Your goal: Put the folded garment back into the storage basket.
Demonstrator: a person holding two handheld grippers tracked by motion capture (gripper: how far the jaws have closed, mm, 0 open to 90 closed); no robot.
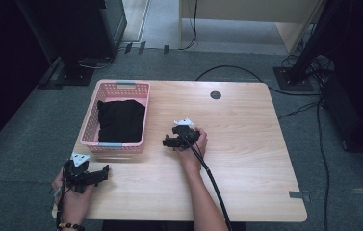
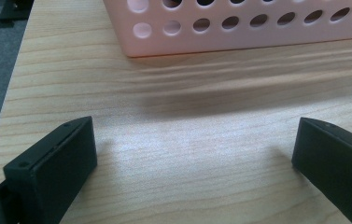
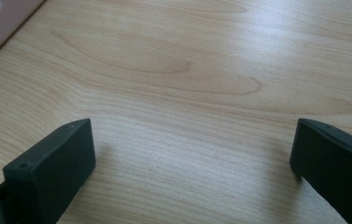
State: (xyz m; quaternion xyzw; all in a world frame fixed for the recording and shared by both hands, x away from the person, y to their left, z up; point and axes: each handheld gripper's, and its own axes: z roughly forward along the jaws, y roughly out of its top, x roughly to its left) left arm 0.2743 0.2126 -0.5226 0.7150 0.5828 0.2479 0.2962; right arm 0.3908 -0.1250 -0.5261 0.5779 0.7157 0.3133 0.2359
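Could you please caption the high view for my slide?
Two open hand-held grippers, left and right, rest beside a pink basket holding black cloth.

1. A light wooden table with rounded corners fills the centre of the high view, standing on grey carpet.
2. A pink perforated basket sits at its upper left.
3. A round dark cable port marks the far edge.

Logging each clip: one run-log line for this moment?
left gripper: open, empty | right gripper: open, empty | black cloth: in pink basket | both grippers near basket
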